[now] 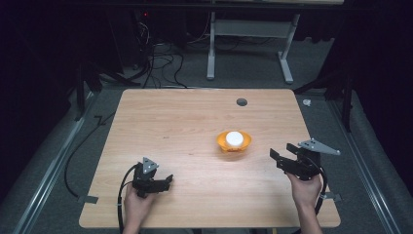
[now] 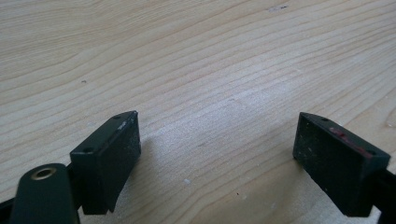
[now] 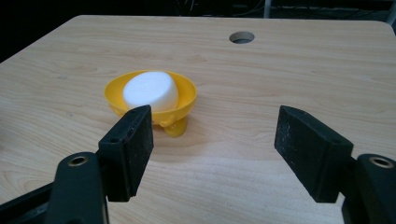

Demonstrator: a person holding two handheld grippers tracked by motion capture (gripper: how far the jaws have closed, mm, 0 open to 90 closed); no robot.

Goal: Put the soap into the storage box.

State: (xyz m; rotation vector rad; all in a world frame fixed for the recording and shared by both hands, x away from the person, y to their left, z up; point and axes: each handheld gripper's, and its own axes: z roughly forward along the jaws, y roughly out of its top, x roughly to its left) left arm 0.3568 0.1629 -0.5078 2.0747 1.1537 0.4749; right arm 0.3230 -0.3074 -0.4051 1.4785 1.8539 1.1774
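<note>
A yellow funnel-like bowl [image 3: 152, 95], possibly plastic, holding a smooth white puck [image 3: 150, 90], is seen mid-tabletop [image 1: 170, 122]. Left gripper [image 1: 163, 183] and right gripper [image 1: 282, 155] are held spread, empty.

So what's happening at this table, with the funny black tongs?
A person holds one pair of tongs in each hand over a wooden table. The left tongs and the right tongs are both open and hold nothing. Between them, nearer the right tongs, a yellow bowl stands with a white round block in it, untouched.
</note>
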